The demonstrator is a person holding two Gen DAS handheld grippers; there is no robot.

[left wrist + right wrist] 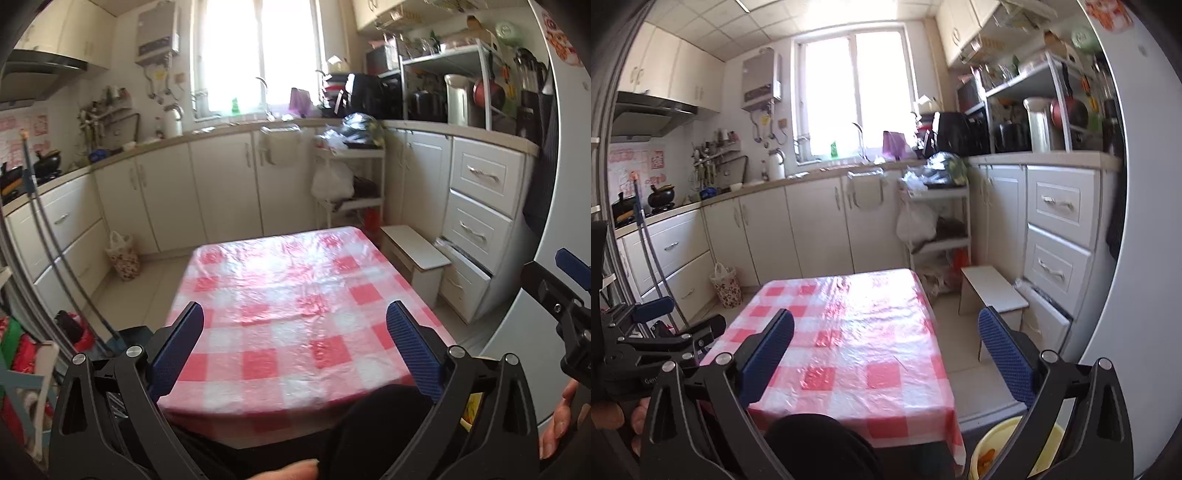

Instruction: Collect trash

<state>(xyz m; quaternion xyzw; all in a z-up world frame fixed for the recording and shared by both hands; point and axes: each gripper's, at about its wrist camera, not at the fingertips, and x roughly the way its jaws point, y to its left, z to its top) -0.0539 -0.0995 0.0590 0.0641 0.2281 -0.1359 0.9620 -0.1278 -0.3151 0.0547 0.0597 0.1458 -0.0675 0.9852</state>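
Both tools stand wide apart at the jaws with nothing between them: the left tool (295,347) and the right tool (886,354) each hang above the near end of the counter (857,321) with its red and white checked cover. Trash shows only in the yellow bin (997,443), low at the right tool's near right side, beside the counter's corner, with orange scraps inside. In the left wrist view the right tool (569,280) sits at the right edge.
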